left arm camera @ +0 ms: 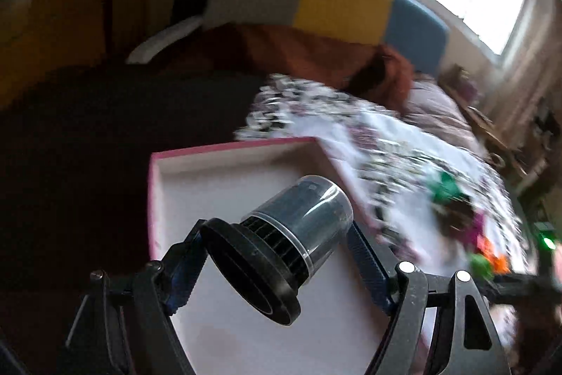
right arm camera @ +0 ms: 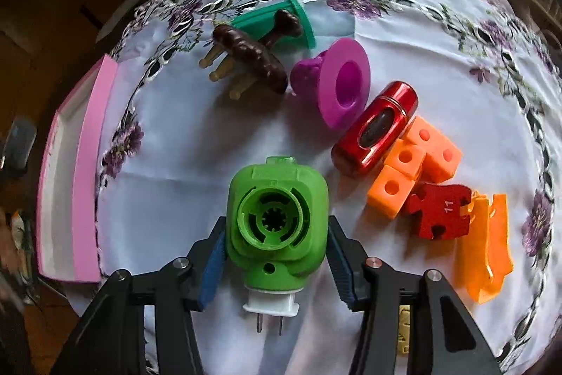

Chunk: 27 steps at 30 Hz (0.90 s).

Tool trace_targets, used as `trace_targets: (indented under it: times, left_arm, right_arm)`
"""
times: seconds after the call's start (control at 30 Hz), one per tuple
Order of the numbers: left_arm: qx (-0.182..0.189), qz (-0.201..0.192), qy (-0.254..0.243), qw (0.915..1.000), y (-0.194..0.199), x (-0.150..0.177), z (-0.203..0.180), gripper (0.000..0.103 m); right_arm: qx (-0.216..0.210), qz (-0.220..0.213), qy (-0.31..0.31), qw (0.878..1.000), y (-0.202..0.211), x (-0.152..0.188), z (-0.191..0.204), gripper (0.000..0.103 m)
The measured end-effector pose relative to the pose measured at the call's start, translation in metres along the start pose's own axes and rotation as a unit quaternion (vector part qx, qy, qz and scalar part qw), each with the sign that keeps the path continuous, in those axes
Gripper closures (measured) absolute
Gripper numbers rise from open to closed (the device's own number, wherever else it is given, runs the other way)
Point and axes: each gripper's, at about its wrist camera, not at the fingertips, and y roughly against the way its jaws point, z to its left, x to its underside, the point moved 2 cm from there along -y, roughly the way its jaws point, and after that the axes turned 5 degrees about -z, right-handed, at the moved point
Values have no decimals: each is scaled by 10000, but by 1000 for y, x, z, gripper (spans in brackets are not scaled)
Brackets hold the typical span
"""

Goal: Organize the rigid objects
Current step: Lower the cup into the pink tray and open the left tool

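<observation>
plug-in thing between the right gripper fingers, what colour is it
Bright green plug-in device with a white pronged base, clearest in the right wrist view.

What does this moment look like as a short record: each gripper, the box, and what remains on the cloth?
left gripper: shut on the black jar, held over the pink box
right gripper: fingers on both sides of the green plug, which sits on the cloth; contact unclear
pink box: open, at the cloth's left edge
on cloth: purple cup, red case, orange cubes, red puzzle piece, brown handle
</observation>
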Motion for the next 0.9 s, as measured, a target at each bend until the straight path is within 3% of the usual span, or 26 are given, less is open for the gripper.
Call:
trace_targets:
  times: [0.23, 0.4, 0.67, 0.9]
  left_arm:
    - [-507, 113, 300, 9982, -35, -7, 38, 24]
    - [-648, 178, 203, 9975, -45, -7, 39, 23]
    - [-888, -204, 112, 9958, -10, -2, 33, 12]
    - [-949, -333, 82, 9949, 43, 39, 17, 8]
  right_arm:
    - [155, -38, 203, 9997, -2, 0, 5, 49]
    - [210, -63, 287, 9993, -2, 0, 8, 49]
    - [202, -60, 262, 9994, -4, -2, 8, 49]
    - [208, -69, 225, 9995, -3, -1, 8, 49]
